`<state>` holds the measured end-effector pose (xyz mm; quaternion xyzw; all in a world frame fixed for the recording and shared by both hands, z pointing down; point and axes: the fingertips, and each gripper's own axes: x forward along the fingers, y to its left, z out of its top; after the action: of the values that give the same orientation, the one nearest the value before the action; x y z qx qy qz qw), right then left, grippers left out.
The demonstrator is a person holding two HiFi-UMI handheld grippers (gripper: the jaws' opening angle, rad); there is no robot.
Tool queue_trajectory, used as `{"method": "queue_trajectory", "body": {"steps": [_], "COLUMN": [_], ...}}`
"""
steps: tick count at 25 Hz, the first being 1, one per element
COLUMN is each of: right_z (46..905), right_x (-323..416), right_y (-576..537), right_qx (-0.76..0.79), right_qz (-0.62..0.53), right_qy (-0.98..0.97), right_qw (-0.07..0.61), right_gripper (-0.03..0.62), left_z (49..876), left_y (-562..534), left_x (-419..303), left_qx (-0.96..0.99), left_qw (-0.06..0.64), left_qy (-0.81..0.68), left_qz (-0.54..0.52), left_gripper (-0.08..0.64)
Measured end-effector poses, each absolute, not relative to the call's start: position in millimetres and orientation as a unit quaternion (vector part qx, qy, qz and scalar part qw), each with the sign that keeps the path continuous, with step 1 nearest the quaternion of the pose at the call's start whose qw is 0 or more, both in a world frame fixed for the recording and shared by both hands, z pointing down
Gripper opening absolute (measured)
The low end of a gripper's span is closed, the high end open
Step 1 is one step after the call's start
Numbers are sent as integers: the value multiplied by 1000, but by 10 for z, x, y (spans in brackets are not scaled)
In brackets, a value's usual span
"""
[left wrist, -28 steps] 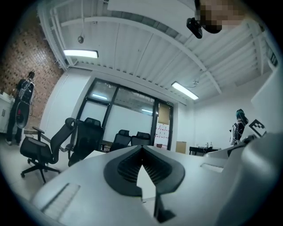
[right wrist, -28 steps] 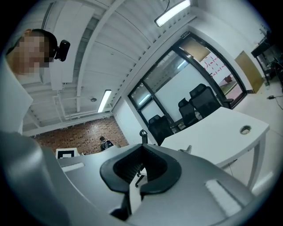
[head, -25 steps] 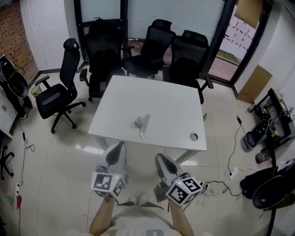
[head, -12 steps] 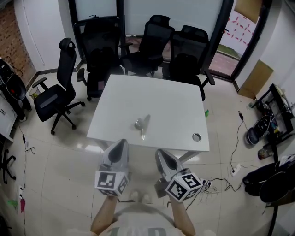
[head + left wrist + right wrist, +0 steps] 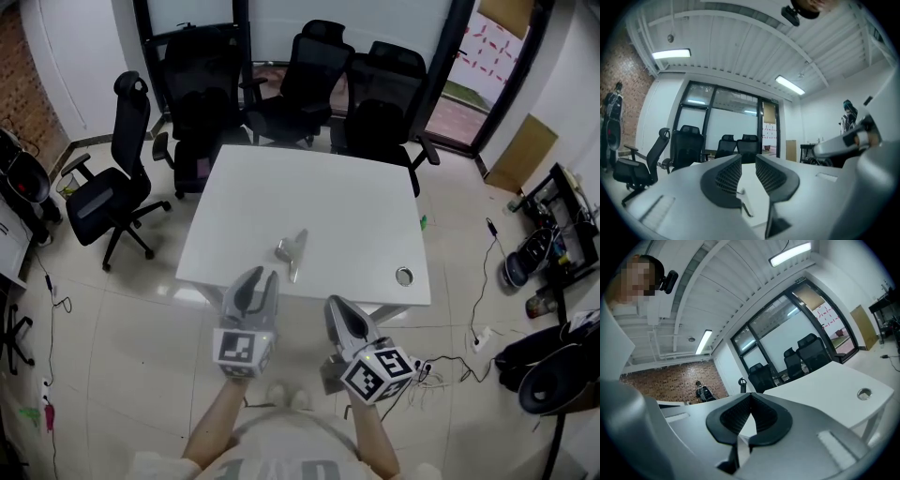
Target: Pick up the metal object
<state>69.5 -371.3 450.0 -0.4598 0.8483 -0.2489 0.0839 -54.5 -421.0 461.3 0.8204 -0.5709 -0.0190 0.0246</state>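
The metal object [image 5: 290,252] lies on the white table [image 5: 349,211] close to its near edge, apart from both my tools. It is small and silvery-grey, with a rounded part at one end and a slim, pale, tapering part beside it. My left hand-held gripper [image 5: 262,276] points at it from just short of the table edge; its jaws have just been opening and stand a little apart with nothing between them. My right hand-held gripper [image 5: 336,302] has its jaw tips together, empty.
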Motion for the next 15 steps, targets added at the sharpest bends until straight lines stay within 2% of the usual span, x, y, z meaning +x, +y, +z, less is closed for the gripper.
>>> {"method": "queue_trajectory", "body": {"steps": [2,5,7,15], "right_z": [4539,4575,4615,4767], "right_x": [682,655,686,1087], "right_y": [-3751,-3763,-3777,-3851], "right_qx": [-461,-462,-470,-519], "right_qz": [-256,-260,-263,-279], "right_qy": [846,845,840,805], "right_qw": [81,72,69,63], "right_gripper": [12,12,12,12], "left_z": [4927,5494,5799,6549], "left_y": [-4453,-4814,-5012,-5482], "left_x": [-486,-426,-389,-403], "left_qx": [824,825,823,790], "left_qw": [39,110,141,250], "left_qy": [-566,-552,-542,-542], "left_qz": [12,48,92,139], "left_gripper": [85,118,174,179]}}
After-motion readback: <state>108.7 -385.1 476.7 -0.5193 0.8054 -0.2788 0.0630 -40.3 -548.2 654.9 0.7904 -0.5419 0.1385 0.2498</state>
